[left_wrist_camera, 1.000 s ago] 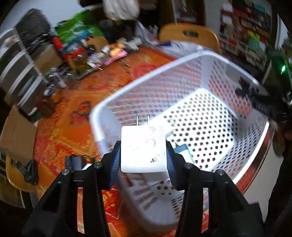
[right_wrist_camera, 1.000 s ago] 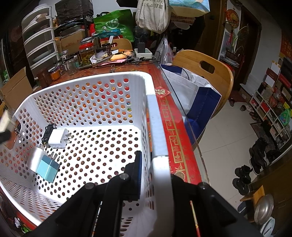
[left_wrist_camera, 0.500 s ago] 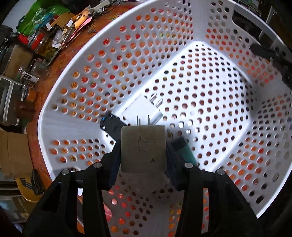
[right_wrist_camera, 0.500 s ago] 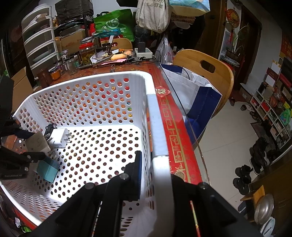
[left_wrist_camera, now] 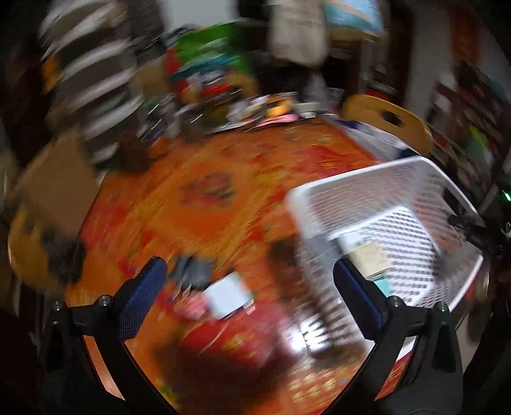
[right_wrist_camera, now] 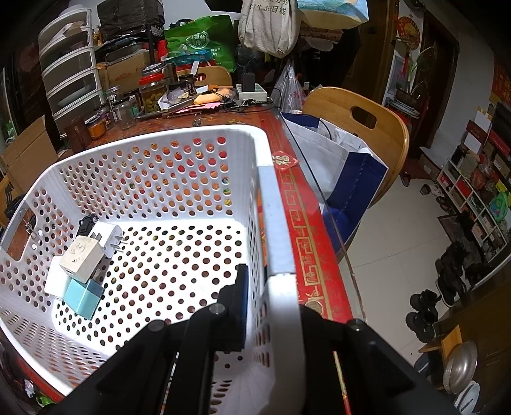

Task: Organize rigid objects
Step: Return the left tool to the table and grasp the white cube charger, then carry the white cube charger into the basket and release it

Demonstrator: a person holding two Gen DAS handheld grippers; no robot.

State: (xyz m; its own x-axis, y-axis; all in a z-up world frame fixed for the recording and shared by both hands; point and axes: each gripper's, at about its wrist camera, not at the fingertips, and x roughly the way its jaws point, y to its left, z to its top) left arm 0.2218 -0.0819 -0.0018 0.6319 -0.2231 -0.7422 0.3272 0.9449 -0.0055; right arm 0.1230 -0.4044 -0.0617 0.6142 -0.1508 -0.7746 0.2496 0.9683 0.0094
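Chargers and plug adapters lie heaped in the near left corner of the white perforated basket (right_wrist_camera: pixel 268 198): a cream cube charger (right_wrist_camera: pixel 83 258) with a faint, unreadable scribble on its top face sits on a white adapter (right_wrist_camera: pixel 57 277) and a pale teal cube (right_wrist_camera: pixel 83 297), with a white two-prong plug (right_wrist_camera: pixel 110 237) and a small black adapter (right_wrist_camera: pixel 87 223) just behind it. The right gripper (right_wrist_camera: pixel 271 306) is clenched on the basket's right wall, one blue-padded finger inside and the other hidden outside, so the heap lies well to the left of its jaws, across the basket floor.

The left wrist view is badly smeared by motion. The left gripper (left_wrist_camera: pixel 249 281) has its jaws spread wide and holds nothing. Between them, on the orange-red patterned table (left_wrist_camera: pixel 198 204), lie a blurred white block (left_wrist_camera: pixel 228 295) and a dark object (left_wrist_camera: pixel 193 271) beside it (too blurred to say what they are). The basket sits to the right, its near wall crossing in front of the right fingertip.

Readable writing is sparse: Chinese characters on a hanging canvas bag (right_wrist_camera: pixel 268 25), white print on a green shopping bag (right_wrist_camera: pixel 204 43), and gold characters along the table's red border (right_wrist_camera: pixel 306 230).
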